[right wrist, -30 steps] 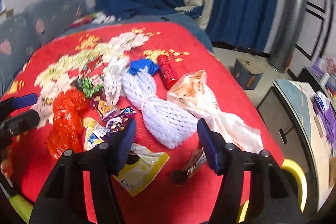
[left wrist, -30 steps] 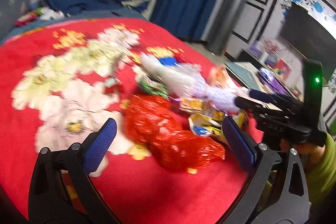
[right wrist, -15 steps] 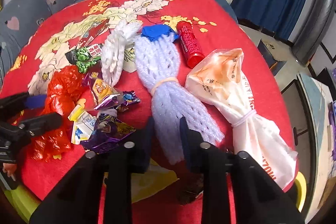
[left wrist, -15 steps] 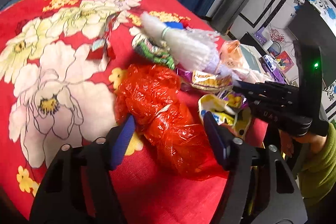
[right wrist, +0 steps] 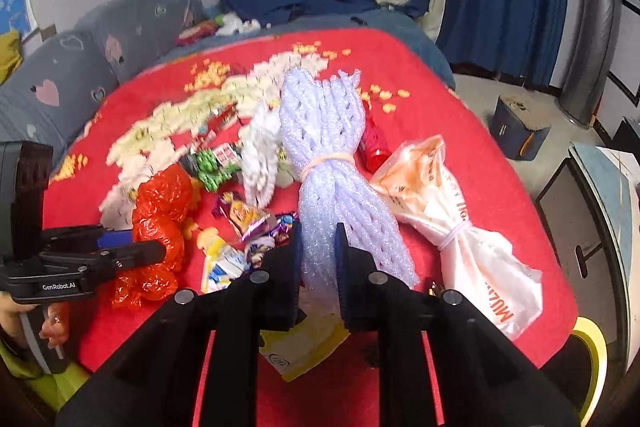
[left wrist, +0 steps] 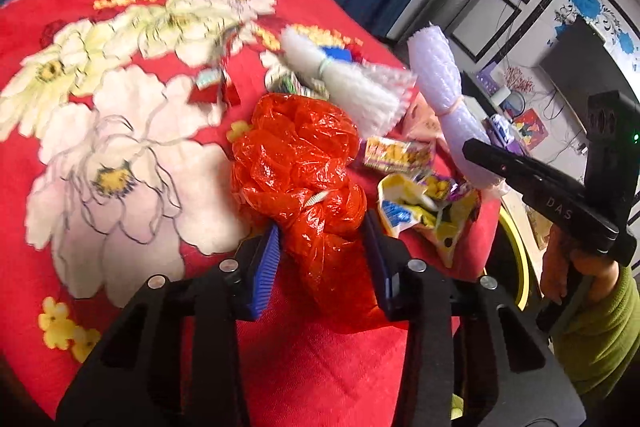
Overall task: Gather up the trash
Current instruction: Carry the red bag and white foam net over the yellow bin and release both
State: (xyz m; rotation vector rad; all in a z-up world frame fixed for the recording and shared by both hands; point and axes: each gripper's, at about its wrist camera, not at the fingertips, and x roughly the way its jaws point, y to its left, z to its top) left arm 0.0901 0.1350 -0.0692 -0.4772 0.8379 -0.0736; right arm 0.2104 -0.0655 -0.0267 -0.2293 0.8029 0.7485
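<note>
A crumpled red plastic bag (left wrist: 296,163) (right wrist: 160,203) lies on the red floral blanket (left wrist: 320,367). My left gripper (left wrist: 321,225) (right wrist: 140,243) has its jaws closing, and the blue pads squeeze the bag's near end. My right gripper (right wrist: 318,231) (left wrist: 470,147) is shut on a lilac foam net bundle (right wrist: 324,131) (left wrist: 436,75) tied with a rubber band. The bundle stands tilted up off the blanket. A hand with a green sleeve (left wrist: 600,315) holds the right gripper.
A white foam net (left wrist: 352,87), several snack wrappers (left wrist: 400,155) (right wrist: 244,215), a red tube (right wrist: 372,143), a tied white plastic bag (right wrist: 440,203) and a yellow packet (right wrist: 304,347) lie on the blanket. A yellow bin rim (right wrist: 592,355) shows at the bed's edge.
My left jaws came in from wide open onto the red bag. The right jaws shut on the lilac net bundle, and it now stands raised off the blanket.
</note>
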